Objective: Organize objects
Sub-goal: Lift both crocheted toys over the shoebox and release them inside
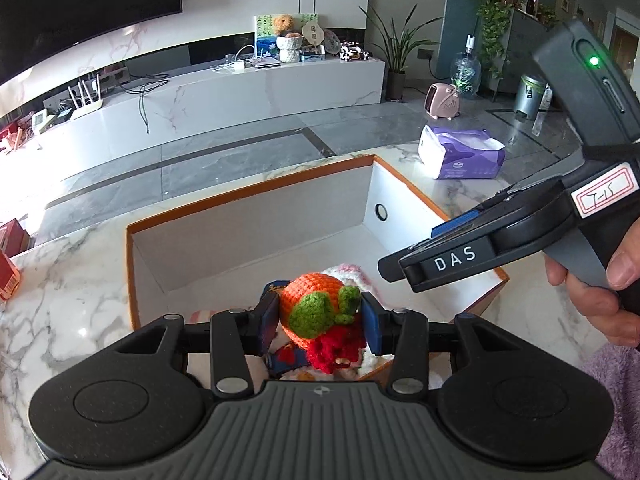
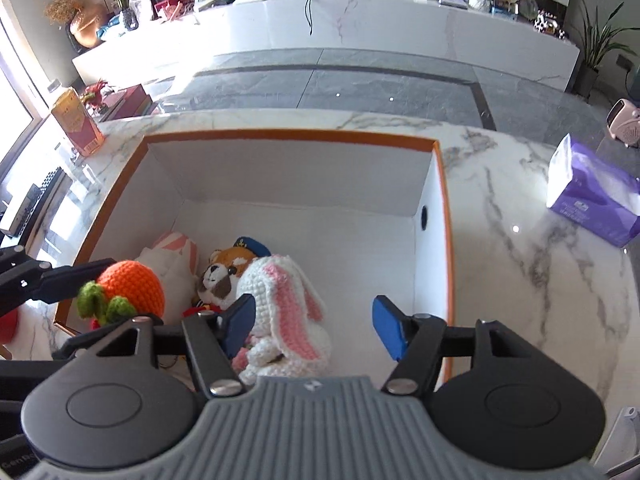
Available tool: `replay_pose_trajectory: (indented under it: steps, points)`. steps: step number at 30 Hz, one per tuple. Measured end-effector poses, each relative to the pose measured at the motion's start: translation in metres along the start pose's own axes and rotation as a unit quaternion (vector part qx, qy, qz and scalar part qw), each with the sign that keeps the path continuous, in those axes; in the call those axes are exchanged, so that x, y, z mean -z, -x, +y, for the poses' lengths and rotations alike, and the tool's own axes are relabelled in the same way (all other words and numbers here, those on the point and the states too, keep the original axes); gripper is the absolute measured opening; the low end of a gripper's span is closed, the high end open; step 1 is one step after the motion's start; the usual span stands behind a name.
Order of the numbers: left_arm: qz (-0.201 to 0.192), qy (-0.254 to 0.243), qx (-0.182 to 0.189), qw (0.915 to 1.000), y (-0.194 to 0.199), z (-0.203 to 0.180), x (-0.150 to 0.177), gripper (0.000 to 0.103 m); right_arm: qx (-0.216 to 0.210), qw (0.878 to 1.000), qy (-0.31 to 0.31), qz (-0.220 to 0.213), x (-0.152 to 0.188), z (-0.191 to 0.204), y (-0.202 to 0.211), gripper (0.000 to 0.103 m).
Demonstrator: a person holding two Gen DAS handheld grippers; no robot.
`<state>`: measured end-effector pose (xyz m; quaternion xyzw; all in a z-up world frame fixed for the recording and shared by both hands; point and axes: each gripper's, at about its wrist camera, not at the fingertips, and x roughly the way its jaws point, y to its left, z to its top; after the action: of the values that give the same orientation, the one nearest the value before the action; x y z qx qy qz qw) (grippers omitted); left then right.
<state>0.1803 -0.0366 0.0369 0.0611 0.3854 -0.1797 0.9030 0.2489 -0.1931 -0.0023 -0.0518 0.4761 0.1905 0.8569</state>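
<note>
My left gripper (image 1: 320,314) is shut on an orange crocheted fruit (image 1: 308,300) with green leaves and a red tassel, held over the near left corner of the white box with an orange rim (image 1: 248,190). In the right wrist view the fruit (image 2: 134,286) hangs at the box's left wall (image 2: 108,204). In the box lie a white and pink crocheted rabbit (image 2: 284,300), a fox plush with a blue cap (image 2: 228,270) and a white and pink plush (image 2: 176,252). My right gripper (image 2: 314,324) is open and empty over the box's near edge, above the rabbit.
The box stands on a marble table (image 2: 520,280). A purple tissue pack (image 2: 592,196) lies at the right. A yellow and red carton (image 2: 76,120) stands at the table's far left. Beyond the table are grey floor and a long white cabinet (image 2: 360,20).
</note>
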Motion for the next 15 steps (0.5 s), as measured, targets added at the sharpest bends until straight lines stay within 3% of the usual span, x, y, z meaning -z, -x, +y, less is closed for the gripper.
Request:
replay_pose_trajectory:
  steps: [5, 11, 15]
  points:
    - [0.001, -0.007, 0.035, 0.9994, -0.014, -0.021, -0.015, 0.050, 0.034, 0.999, -0.005, -0.038, 0.000, -0.022, 0.024, 0.048]
    - [0.030, -0.002, 0.093, 0.9952, -0.044, -0.042, -0.026, 0.050, 0.051, 0.996, -0.031, -0.063, 0.002, -0.047, 0.034, 0.048]
    - [0.047, -0.014, 0.097, 0.9940, -0.063, -0.056, -0.026, 0.050, 0.047, 0.997, -0.029, -0.052, 0.009, -0.049, 0.025, 0.048]
